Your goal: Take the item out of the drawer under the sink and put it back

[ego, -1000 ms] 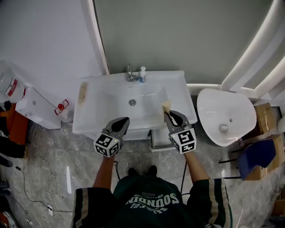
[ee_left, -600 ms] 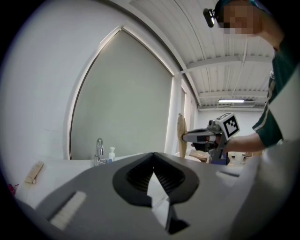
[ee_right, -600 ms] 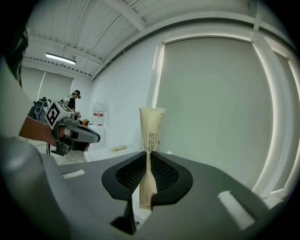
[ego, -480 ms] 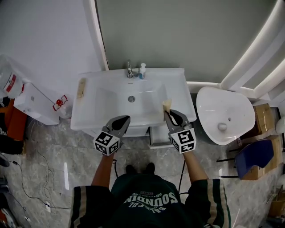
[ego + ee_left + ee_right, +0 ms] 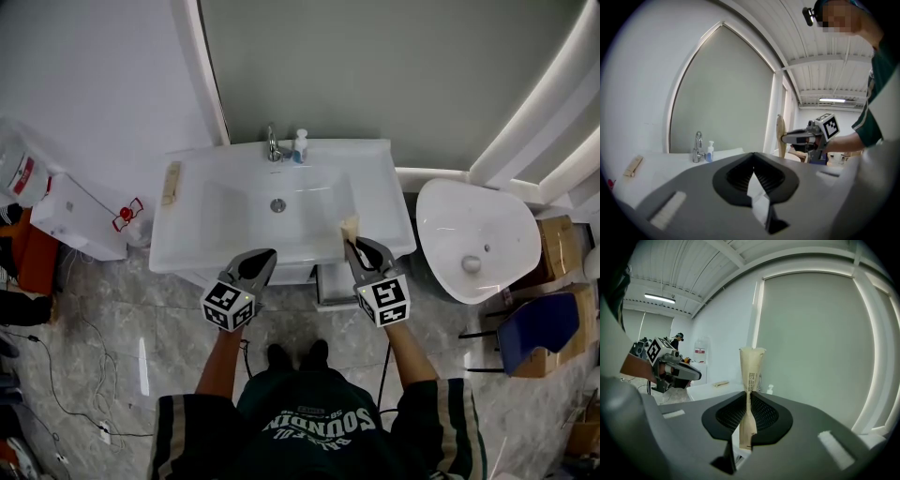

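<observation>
A beige soft tube (image 5: 751, 366) with small print stands upright between the jaws of my right gripper (image 5: 748, 397), which is shut on its pinched middle. From the head view, the tube (image 5: 350, 225) and right gripper (image 5: 349, 242) hover over the front right edge of the white sink (image 5: 187, 253). Below that edge a white drawer (image 5: 335, 289) stands pulled out. My left gripper (image 5: 269, 253) is held level in front of the sink's front edge, shut with nothing in it (image 5: 753, 154). The left gripper view shows the tube (image 5: 780, 136) in the right gripper (image 5: 785, 138).
A faucet (image 5: 272, 145) and a small soap bottle (image 5: 300, 145) stand at the sink's back. A wooden brush (image 5: 172, 183) lies on its left rim. A white toilet (image 5: 473, 239) is to the right, a white appliance (image 5: 80, 220) to the left, a blue chair (image 5: 534, 328) further right.
My right gripper has sunk a little with the tube still in it. The left gripper has stayed put.
</observation>
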The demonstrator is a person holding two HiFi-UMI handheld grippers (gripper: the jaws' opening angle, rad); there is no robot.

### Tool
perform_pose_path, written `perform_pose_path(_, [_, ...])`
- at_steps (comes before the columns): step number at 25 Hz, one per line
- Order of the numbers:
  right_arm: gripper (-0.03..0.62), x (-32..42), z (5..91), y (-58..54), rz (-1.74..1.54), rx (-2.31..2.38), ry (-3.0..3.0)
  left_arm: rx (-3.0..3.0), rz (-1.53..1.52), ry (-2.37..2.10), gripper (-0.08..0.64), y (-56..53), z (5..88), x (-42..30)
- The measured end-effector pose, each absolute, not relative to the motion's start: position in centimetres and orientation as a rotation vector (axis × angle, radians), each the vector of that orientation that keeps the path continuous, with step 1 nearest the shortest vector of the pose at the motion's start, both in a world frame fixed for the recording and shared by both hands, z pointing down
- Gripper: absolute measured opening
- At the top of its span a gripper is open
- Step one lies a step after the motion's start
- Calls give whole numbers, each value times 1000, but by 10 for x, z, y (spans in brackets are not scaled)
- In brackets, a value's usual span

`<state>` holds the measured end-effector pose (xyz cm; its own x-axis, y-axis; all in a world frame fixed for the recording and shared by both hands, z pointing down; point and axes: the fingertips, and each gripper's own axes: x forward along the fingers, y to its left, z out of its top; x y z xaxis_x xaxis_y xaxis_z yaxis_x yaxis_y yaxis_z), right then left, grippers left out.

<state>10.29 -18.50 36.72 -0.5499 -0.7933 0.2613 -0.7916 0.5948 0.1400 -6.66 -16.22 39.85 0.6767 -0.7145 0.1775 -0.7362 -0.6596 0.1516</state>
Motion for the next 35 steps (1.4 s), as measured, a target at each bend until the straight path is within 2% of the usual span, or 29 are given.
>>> perform_pose_path(22, [35, 136, 512, -144, 304, 1131, -2391, 2481, 261, -1065, 49, -135, 515, -26])
perform_pose_path(35, [35, 147, 639, -149, 226, 871, -2212, 2352, 333, -1102, 49, -111, 566, -51])
